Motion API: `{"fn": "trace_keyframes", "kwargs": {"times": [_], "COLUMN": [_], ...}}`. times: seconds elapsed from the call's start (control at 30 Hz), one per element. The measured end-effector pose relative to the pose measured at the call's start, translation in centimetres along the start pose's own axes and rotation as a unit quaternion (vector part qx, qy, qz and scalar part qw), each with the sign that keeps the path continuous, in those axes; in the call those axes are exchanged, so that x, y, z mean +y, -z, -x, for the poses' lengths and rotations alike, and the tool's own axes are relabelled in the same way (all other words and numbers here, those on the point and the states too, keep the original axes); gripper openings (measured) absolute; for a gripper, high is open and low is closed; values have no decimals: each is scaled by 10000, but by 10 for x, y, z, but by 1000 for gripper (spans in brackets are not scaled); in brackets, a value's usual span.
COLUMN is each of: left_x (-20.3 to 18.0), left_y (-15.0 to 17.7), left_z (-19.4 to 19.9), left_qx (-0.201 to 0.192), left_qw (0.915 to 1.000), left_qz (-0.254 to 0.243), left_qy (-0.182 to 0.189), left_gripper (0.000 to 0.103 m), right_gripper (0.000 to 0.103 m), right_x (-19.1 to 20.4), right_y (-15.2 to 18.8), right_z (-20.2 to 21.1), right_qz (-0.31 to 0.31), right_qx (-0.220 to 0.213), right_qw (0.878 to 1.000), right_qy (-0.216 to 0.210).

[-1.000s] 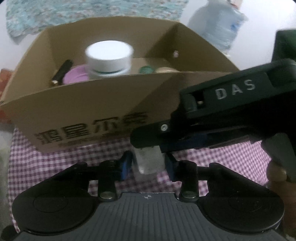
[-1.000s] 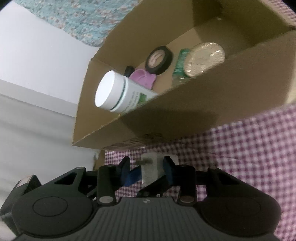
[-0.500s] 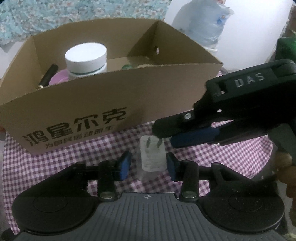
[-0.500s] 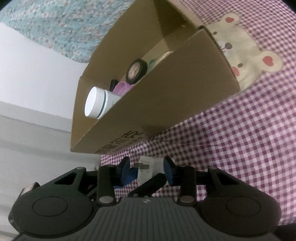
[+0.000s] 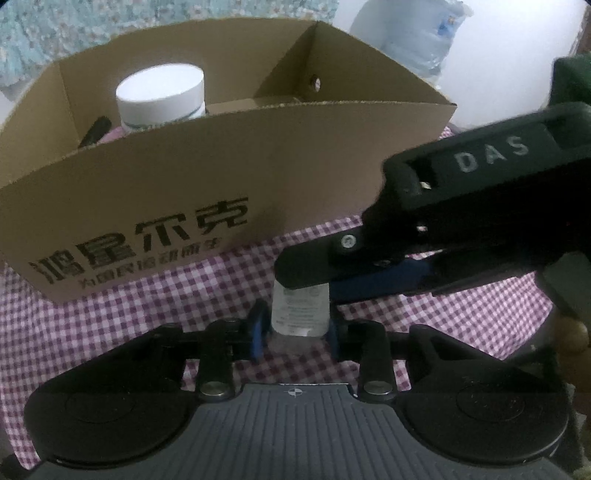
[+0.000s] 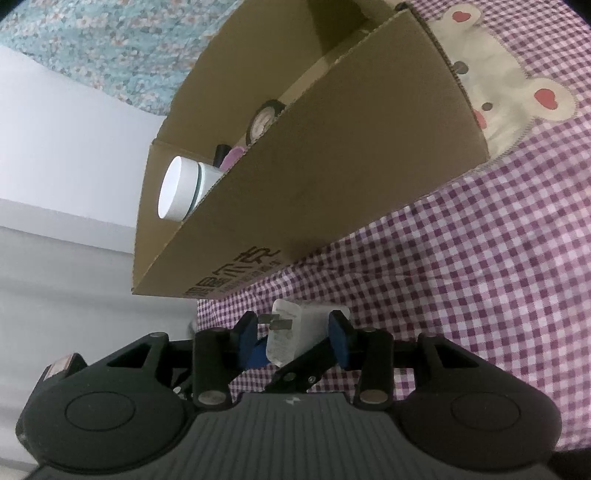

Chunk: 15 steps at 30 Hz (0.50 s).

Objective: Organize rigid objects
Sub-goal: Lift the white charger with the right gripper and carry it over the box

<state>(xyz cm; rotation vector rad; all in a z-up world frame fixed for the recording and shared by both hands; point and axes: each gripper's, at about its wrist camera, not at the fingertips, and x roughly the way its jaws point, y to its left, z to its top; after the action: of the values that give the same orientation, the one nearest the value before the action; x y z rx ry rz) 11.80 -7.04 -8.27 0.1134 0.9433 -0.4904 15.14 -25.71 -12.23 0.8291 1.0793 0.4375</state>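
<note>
Far L of left wrist view: floral fabric point(image 5: 33, 33) at back, purple-white checked cloth point(image 5: 110, 314) in front. On cloth, open cardboard box point(image 5: 229, 155) w/ black printed characters on near wall. Inside box, L end: black tube point(image 5: 94, 131) leaning, bit of a pink item just beside it, then white-lidded jar point(image 5: 160, 92) upright; rest of contents hidden by near wall. Centre, in front of box and apart from it: white charger plug point(image 5: 300, 312), label side to cam, between the pads of left gripper point(image 5: 295, 326); jaws closing on it, pads hard up against both sides of its body. Above plug: right gripper point(image 5: 325, 286) coming in from R, black finger across plug's prong end, blue pad behind it. Far R: part of person's hand point(image 5: 576, 343) on that gripper's handle; clear water bottle point(image 5: 417, 33) at back. In right wrist view, L to R: jar on its side in frame, round black-rimmed item point(image 6: 264, 118) farther along box, bear patch point(image 6: 509, 85) on cloth past box end. Plug lying across right gripper's span, prongs point(image 6: 275, 321) toward L pad, body against R pad; jaws just starting to open, pads look in contact.
</note>
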Motion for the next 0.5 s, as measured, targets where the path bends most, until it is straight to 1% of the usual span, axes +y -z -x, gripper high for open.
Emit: {"fn": "trace_keyframes", "kwargs": {"times": [0.17,0.33,0.5], "left_x": [1,-3,-8], "left_y": [0,-6,-27], "left_z": [10,31,69], "left_qx": [-115,-300,-731], "left_qw": [9999,9995,9971], "left_qz": [-1,-70,-210], "left_qy": [21,-14,-56], "left_gripper": [26,26,26], "right_gripper": [46,46,46], "right_x": [10,22,53], "right_y": [0,3,2], "right_z": [1,15,47], "right_qz": [123,267,692], "right_qx": [-37,-143,-413], "right_qw": [9999,9995,9965], "right_qy": [23,-88,-225]}}
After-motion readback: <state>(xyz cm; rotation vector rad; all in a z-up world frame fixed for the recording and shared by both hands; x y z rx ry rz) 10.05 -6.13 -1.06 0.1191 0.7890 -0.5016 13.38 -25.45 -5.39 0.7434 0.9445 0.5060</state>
